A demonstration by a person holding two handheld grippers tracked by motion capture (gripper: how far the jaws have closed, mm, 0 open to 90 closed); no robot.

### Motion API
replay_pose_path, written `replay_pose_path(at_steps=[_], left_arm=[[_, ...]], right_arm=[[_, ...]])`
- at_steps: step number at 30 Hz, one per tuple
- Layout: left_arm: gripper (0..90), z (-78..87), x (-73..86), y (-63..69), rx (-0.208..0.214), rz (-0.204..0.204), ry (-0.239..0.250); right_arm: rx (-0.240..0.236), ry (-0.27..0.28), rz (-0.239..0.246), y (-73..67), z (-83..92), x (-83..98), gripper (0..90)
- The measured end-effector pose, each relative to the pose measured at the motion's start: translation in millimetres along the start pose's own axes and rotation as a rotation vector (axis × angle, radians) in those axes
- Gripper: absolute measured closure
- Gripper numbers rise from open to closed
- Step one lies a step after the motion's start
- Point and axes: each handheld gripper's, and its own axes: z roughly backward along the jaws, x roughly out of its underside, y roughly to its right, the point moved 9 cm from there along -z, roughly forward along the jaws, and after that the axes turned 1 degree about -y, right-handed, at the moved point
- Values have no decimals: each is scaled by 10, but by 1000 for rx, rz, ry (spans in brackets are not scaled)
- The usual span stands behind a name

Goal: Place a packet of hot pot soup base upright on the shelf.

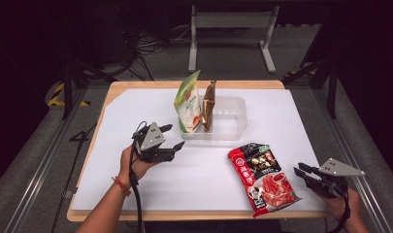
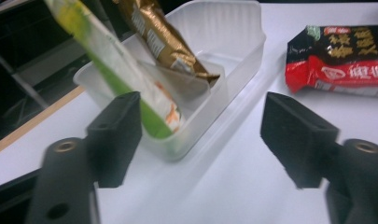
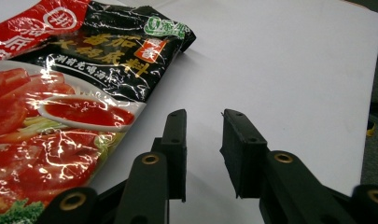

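Bench (image 1: 301, 145): white top, wood edge.
Clear bin (image 1: 233, 116): landmark, mid-bench.
Red-black pouch (image 1: 262, 177): flat, near right of bin; Chinese lettering, tomato soup picture.
Green-white pouch (image 1: 189, 104): upright in bin's left end.
Gold pouch (image 1: 208, 111): upright beside it.
Left gripper (image 1: 171, 137): left of bin, released, empty.
Right gripper (image 1: 298, 171): beside red-black pouch, jaws narrowly apart, empty.

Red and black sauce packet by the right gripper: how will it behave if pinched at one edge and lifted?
The red and black sauce packet lies flat and crinkled, so it probably droops. Its glossy film may slip between the pads.
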Motion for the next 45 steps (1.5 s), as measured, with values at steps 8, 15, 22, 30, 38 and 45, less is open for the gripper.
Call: replay_pose_path(at_steps=[8,15,22,30,38,45], left_arm=[[348,253,322,-56,-64,25,-24],[348,372,570,-72,-62,51,-87],[328,448,734,-17,-32,152,-93],[206,548,906,-54,-24,223,-92],[176,579,1025,-82,-37,261,-111],[179,578,1032,-55,-32,262,-114]], right_arm=[[-1,6,-9,2,50,-5,837],[-9,-16,8,-35,37,19,884],[-26,-58,21,-57,10,70,900],[-86,-103,53,-151,-23,122,900],[-139,-161,83,-244,-57,171,900],[-188,-168,108,-344,-55,160,900]])
